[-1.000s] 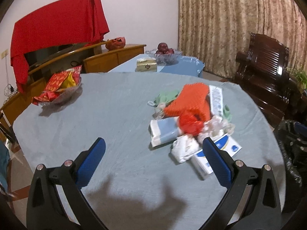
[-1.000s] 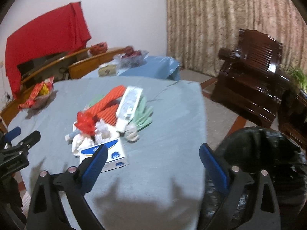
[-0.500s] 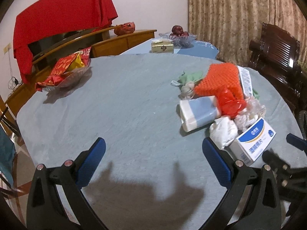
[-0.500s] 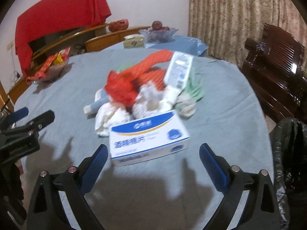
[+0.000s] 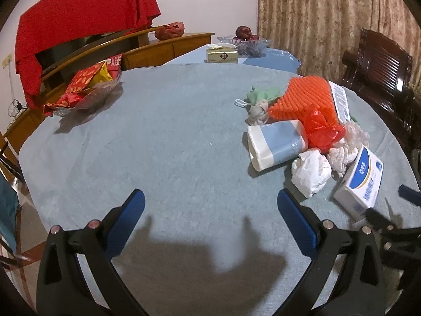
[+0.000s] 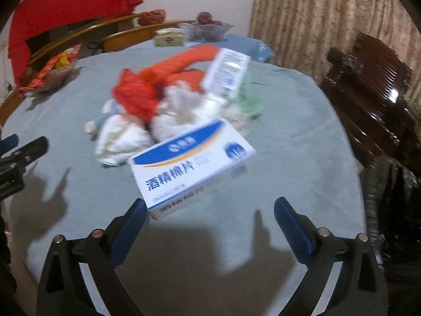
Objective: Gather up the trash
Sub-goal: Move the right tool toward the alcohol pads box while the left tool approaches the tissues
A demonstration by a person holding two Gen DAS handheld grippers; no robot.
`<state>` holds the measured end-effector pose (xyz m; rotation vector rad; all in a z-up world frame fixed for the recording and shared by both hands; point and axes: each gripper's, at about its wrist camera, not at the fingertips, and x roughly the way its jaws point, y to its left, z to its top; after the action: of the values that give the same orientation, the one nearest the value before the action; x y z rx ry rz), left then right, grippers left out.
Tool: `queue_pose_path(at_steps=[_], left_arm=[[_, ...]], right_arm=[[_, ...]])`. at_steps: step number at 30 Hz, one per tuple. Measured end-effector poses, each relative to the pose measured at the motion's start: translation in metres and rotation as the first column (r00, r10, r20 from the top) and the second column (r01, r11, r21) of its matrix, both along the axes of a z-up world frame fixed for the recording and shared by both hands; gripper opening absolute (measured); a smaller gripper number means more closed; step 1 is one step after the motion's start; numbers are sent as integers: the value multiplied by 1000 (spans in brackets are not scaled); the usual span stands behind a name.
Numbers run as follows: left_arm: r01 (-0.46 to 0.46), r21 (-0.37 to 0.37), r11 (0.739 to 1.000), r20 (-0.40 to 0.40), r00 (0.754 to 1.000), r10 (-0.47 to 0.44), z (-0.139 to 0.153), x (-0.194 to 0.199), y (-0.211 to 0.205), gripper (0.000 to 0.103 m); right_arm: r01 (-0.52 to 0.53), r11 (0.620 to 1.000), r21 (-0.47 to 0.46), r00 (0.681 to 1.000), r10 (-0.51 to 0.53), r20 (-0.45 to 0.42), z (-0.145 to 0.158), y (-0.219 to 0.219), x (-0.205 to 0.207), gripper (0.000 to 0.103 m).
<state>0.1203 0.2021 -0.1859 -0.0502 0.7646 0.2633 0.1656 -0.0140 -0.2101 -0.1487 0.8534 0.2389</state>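
Observation:
A heap of trash lies on the grey-blue tablecloth [image 5: 171, 144]. It holds a white and blue box [image 6: 190, 168], crumpled white paper [image 5: 311, 175], a red plastic bag [image 5: 322, 131], an orange bumpy sheet [image 5: 305, 98], a pale blue pack [image 5: 277, 143], a green cloth [image 5: 263, 94] and a long white packet [image 6: 227, 73]. My right gripper [image 6: 209, 220] is open, just in front of the box, whose near corner sits by the left finger. My left gripper [image 5: 210, 210] is open over bare cloth, left of the heap. The right gripper's tips [image 5: 410, 194] show at the left wrist view's right edge.
A black bin bag [image 6: 394, 184] hangs past the table's right edge. A dark wooden armchair [image 5: 379, 63] stands at the right by the curtain. A glass dish of red snack packets [image 5: 84, 89] sits at the table's far left. A yellow box [image 5: 222, 55] and fruit bowl [image 5: 247, 42] stand behind.
Both grippers have moved forward and lower toward the heap. The white and blue box has grown much larger in the right wrist view and now lies just before the open fingers.

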Motion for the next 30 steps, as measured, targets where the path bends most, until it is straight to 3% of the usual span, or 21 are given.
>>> queue_pose_path(at_steps=[8,12,19,25,30], left_arm=[[30,-5,1000,-2,1000,-30,-1,3,-15,98],[29,-3,1000,-2,1000,-29,-1,3,-15,98],[11,-5,1000,-1,1000,-11,0,1,-11,98],[34,-12,999,-3,999,-34,-3,4,-19,98],[45,-18,999,-11,999,-45,-5,6,-27,98]], right_arm=[[70,997,-27,997,-70,23,11,-30,-1,97],[54,997,52,998,-56,29,18,-21,-2,97],[49,996,69,999,-50,8,0,3,17,97],[91,996,1,995,-91,27,7,-20,9,97],[131,990,50,991,-132,16,14,-39,11,97]])
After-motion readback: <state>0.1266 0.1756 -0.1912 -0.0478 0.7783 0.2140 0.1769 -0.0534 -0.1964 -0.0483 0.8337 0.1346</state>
